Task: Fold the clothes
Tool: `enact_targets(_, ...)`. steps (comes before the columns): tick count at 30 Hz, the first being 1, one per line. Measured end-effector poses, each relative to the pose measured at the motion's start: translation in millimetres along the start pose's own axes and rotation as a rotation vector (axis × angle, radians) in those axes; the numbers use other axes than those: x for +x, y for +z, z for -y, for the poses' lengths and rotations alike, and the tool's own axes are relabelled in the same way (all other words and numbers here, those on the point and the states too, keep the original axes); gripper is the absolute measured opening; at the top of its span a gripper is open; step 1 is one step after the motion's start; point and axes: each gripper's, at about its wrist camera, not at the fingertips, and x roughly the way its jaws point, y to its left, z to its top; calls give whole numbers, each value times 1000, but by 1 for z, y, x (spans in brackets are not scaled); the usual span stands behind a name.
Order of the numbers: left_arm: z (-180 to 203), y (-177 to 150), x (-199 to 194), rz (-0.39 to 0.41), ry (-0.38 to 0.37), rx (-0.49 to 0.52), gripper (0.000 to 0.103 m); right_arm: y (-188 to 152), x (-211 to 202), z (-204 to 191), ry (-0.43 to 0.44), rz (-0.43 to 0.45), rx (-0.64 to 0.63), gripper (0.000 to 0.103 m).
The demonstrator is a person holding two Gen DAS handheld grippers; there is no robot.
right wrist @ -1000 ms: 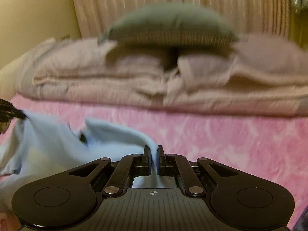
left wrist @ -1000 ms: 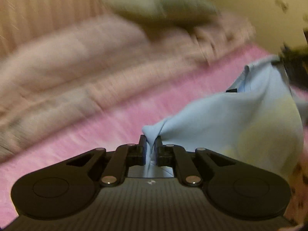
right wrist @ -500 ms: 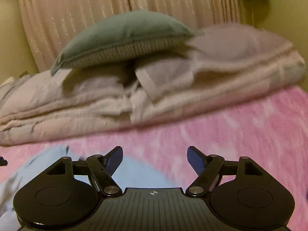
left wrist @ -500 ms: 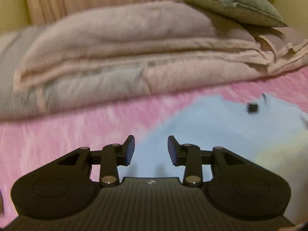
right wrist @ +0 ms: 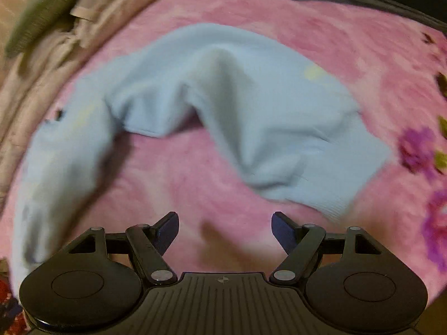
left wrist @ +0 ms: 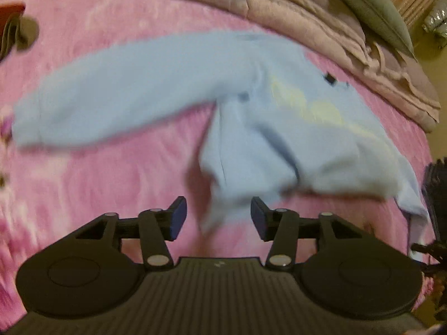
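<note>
Pink bedspread (left wrist: 111, 167), blue sweater (left wrist: 279, 128) sprawled mid-bed

Motion blur softens the light blue long-sleeved sweatshirt (left wrist: 279, 117) in both views; the pale yellow print (left wrist: 315, 109) on its chest is unreadable. In the left wrist view, a black ribbed object (left wrist: 435, 189) and a red-and-brown item (left wrist: 11, 25) are cut off by the frame edges. In the right wrist view, the grey-green cushion (right wrist: 47, 14) and folded beige quilt (right wrist: 33, 83) smear at the upper left.
</note>
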Motion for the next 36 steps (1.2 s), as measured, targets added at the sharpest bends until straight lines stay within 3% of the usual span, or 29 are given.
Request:
enact_targets(3,4,-19,6,-21,-47,-50,52,-9,-2,6,-7,-1,12,77)
enact_targets(7,0,-31,23,2,-98,-214,61,-21,-4,13,-16,-2,28,77)
enact_targets(8,-1,-34,28,12,-99,-248,61,-24,-5,15,-18,-2,32,77)
enact_targets(9,0,-36,33,38,-54,-251,61,-27,-5,17,-21,-2,37,77)
enact_targets(12,2,-38,39,149,129,-185,61,-36,-7,23,-28,-3,49,77)
enact_targets(14,4,-37,42,193,160,-94,61,-38,-6,21,-27,0,43,77)
enact_targets(17,18,-29,51,225,103,116,58,-39,-3,21,-32,0,43,77)
enact_targets(19,28,-22,50,201,33,200,29,-40,-1,20,-36,0,43,77)
enact_targets(20,33,-18,47,177,-10,222,4,-41,-2,19,-35,3,45,77)
enact_targets(24,54,-2,32,84,-195,309,3,-43,-6,13,-24,26,35,77)
enact_targets(28,95,25,-52,54,-647,359,2,-42,-8,5,-21,44,31,77)
enact_targets(31,90,56,-91,148,-819,253,3,-39,-6,-6,-1,65,49,77)
enact_targets(32,80,67,-93,182,-796,206,3,-38,-6,-10,8,73,56,77)
enact_targets(34,52,88,-80,239,-642,112,3,-37,-2,-21,44,94,62,77)
enact_targets(36,19,98,-44,216,-455,-38,3,-35,4,-32,84,103,78,77)
